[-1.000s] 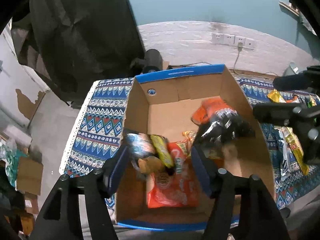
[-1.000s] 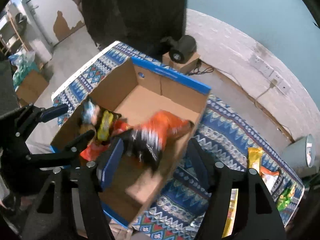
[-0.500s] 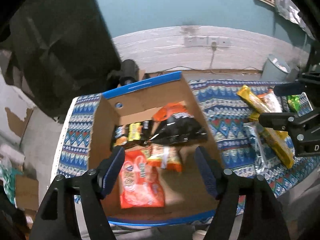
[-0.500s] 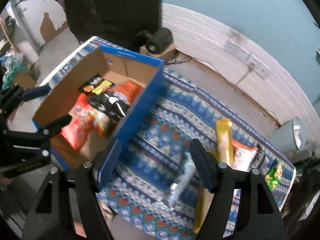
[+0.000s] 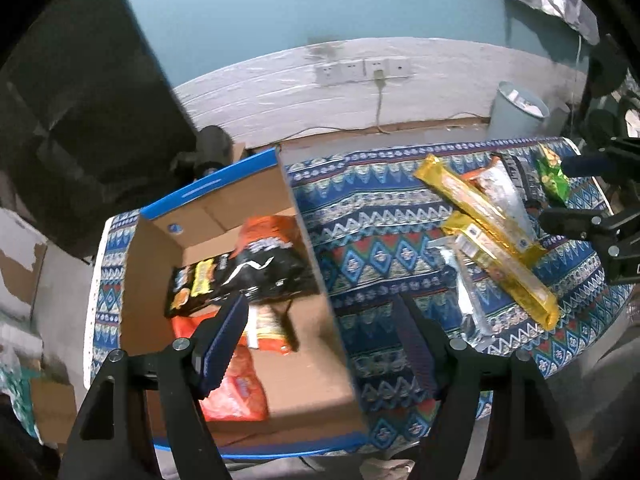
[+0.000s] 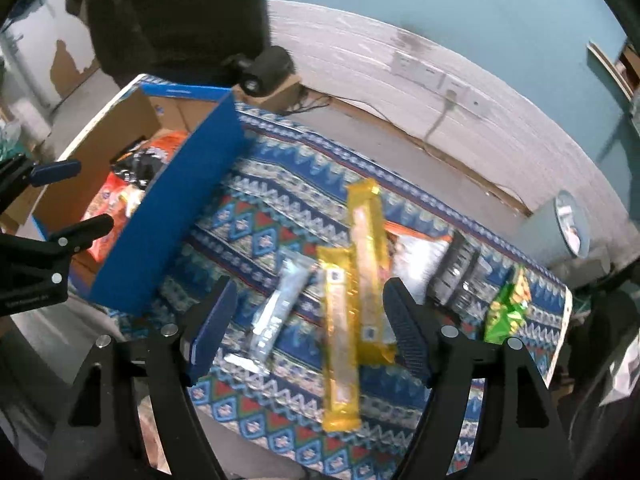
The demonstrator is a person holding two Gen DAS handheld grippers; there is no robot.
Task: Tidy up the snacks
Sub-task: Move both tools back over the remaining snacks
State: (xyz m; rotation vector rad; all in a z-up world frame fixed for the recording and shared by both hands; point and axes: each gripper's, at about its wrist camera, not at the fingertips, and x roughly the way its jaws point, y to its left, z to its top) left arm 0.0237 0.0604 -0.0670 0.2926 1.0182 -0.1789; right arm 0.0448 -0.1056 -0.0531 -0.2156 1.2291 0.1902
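Snacks in the box: I see a black bag [image 5: 256,276] lying on top, with an orange bag [image 5: 268,228] behind it, a black and yellow packet [image 5: 196,288] on its left, and an orange-red bag [image 5: 236,392] nearer to my camera. All of them rest on the floor of the cardboard box [image 5: 312,368].
Snacks on the cloth: two long yellow packs [image 6: 340,336] lie side by side and overlap a little; a silver pack [image 6: 276,312] is just beside them on the left. To the right lie a white-silver pouch [image 6: 416,260], a dark pack [image 6: 460,276] and a green bag [image 6: 508,308] near the edge of the table.
Box: it stands on the left part of the table, open at the top, with a blue outer wall [image 6: 176,216] and a blue rim.
Left gripper [image 5: 324,340]: my left claw hangs over the right wall of the box; the jaws stand apart and nothing is between them.
Right gripper [image 6: 308,320]: my right claw hangs above the silver pack and the yellow packs; its jaws are opening, and I see no pad touching any pack.
Table cover: a patterned blue cloth [image 6: 280,184] under everything.
Further away: a white wall with sockets [image 5: 360,70], and a pale bin [image 5: 516,108] on the floor.
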